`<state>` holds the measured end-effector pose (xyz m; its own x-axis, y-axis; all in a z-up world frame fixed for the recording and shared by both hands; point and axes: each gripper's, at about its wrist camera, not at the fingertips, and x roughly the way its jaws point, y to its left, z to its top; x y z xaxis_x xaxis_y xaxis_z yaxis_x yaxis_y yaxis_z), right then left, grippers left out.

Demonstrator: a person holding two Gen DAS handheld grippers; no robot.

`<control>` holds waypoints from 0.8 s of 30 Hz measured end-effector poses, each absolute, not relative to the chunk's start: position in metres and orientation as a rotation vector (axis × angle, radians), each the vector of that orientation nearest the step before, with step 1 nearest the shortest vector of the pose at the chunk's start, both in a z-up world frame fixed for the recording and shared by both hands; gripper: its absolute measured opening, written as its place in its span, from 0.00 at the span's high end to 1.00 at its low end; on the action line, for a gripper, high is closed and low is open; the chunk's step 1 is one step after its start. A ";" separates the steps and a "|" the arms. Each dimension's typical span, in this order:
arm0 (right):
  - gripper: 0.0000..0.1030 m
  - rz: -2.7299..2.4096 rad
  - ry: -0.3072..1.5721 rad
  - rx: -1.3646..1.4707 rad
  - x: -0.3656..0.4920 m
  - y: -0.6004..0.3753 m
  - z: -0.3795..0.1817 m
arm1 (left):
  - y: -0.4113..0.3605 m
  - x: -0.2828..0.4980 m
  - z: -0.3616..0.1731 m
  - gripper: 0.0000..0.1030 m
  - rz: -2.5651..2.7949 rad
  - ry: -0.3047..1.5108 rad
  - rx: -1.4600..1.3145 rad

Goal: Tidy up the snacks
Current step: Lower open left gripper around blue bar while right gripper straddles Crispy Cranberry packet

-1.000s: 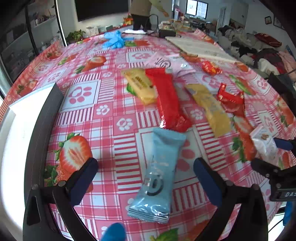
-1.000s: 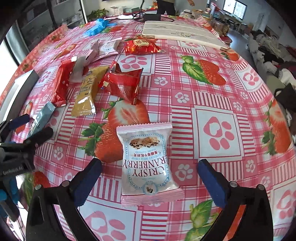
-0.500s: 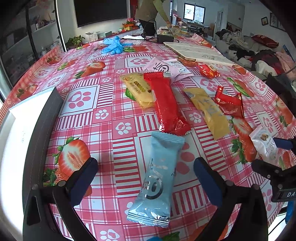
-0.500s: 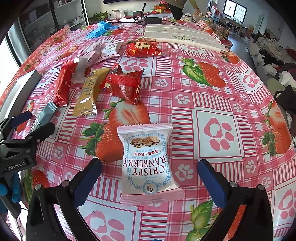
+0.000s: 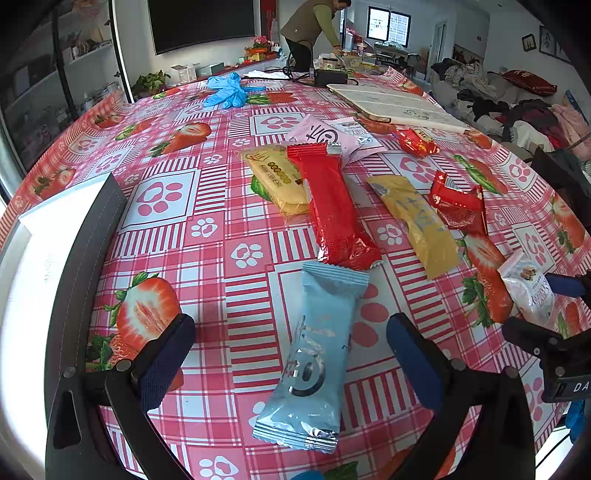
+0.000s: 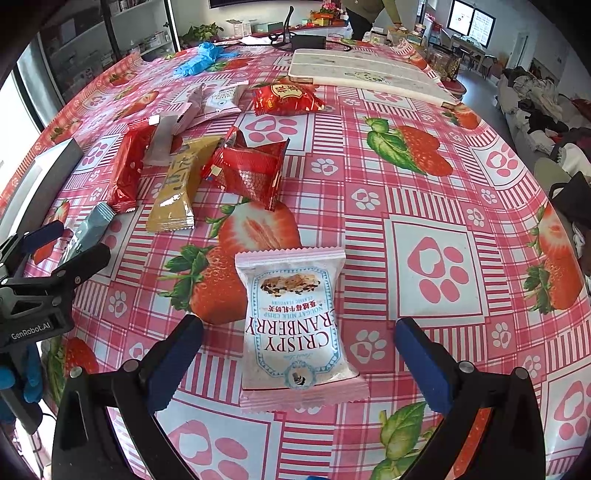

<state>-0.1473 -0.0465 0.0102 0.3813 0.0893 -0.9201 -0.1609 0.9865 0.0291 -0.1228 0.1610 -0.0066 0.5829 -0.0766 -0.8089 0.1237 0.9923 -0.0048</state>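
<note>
Both tools spread wide, nothing pinched: left tool (image 5: 290, 363) straddles light-blue foil snack bar (image 5: 312, 354), right tool (image 6: 297, 363) straddles pink-edged white cranberry nougat pack (image 6: 295, 325), both flat on bench (image 6: 436, 206).

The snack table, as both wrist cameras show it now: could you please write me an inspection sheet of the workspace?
Surface: table under a pink strawberry-and-paw cloth.
Job's things: blue bar packet lies flat between the left gripper's fingers; cranberry nougat packet lies between the right gripper's fingers; long red packet, mustard packet and other wrappers lie loose beyond.
Clutter: blue gloves, white board.
Grippers: left gripper open; right gripper open; neither touches a packet.
Cables: black cable at the far edge.
Surroundings: grey-edged box at the left; a person stands at the far end.
</note>
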 end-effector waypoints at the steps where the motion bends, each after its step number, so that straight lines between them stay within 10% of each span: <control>1: 0.00 0.160 1.169 -0.069 -0.147 -0.047 0.010 | 0.161 -0.123 -0.007 0.00 -0.117 0.941 0.054; 24: 0.00 0.168 1.164 -0.075 -0.147 -0.046 0.011 | 0.161 -0.123 -0.006 0.00 -0.117 0.943 0.055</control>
<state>-0.1474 -0.0463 0.0108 0.3852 0.0928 -0.9182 -0.1708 0.9849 0.0279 -0.1228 0.1612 -0.0063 0.5817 -0.0762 -0.8098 0.1241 0.9923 -0.0042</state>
